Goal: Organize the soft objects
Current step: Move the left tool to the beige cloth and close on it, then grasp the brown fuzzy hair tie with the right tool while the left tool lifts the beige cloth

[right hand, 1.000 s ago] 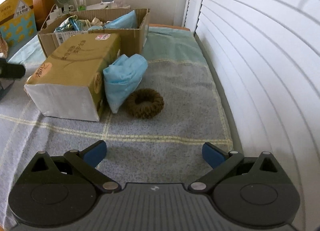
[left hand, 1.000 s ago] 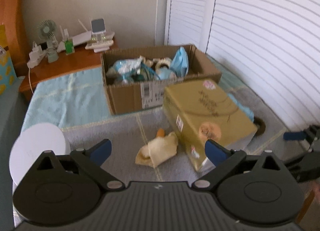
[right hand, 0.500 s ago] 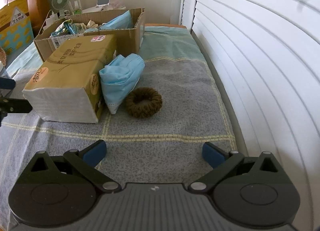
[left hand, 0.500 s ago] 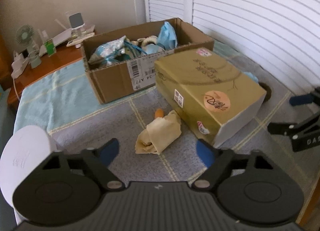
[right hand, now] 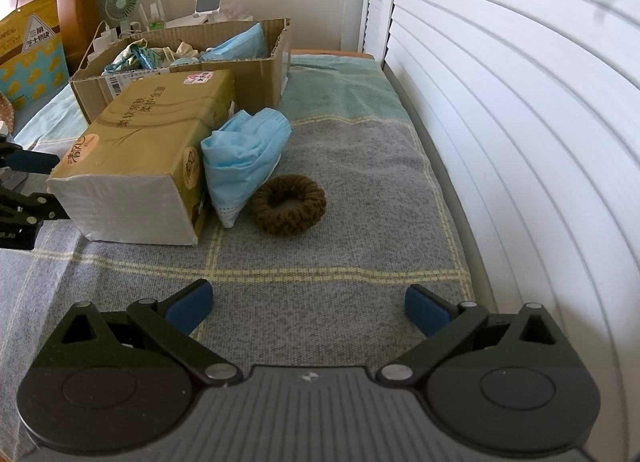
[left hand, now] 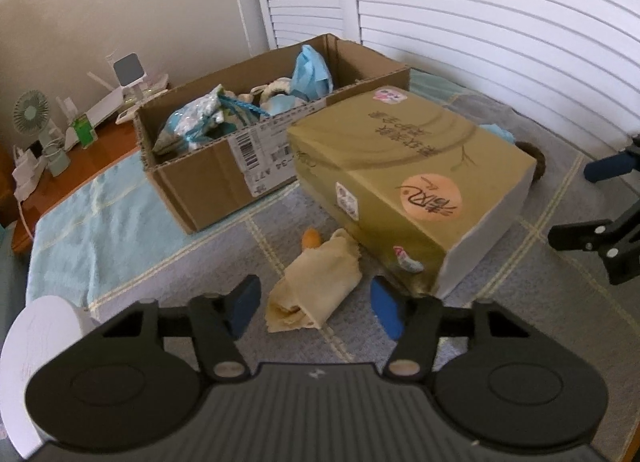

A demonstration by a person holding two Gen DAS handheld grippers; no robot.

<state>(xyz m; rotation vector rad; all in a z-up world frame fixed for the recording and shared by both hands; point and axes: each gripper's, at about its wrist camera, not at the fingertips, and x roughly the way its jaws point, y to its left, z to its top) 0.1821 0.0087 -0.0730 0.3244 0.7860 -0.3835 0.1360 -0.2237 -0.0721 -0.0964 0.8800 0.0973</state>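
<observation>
Landmark: tissue pack (left hand: 404,178), an olive-gold, plastic-wrapped block with a white end face, lying on the grey plaid blanket (right hand: 340,246).

Progress, as judged: partly done. The cardboard box (left hand: 224,178), open-topped corrugated board directly behind the tissue pack, already holds several soft items: a crumpled blue mask, a shiny blue-and-white pouch, pale fabric pieces. Three loose items and perhaps the pack itself remain outside it.

Items remaining:
- Beige cloth (left hand: 316,290): limp, folded into a loose roll, frayed edge, an orange knob at its far end. It lies just beside the tissue pack's left long side, touching or nearly so.
- Blue face masks (right hand: 240,158): thin pleated non-woven fabric, bunched, leaning against the tissue pack's right side.
- Brown scrunchie (right hand: 289,206): knitted, fuzzy ring, flat on the blanket, just right of the masks, near the pack's white end.

Tools:
- Left gripper (left hand: 316,306): fingers apart, empty, blue pads flanking the near end of the beige cloth without touching it; likely the next pickup.
- Right gripper (right hand: 308,304): fingers wide apart, empty, over bare blanket, well short of the scrunchie and the pack.
</observation>
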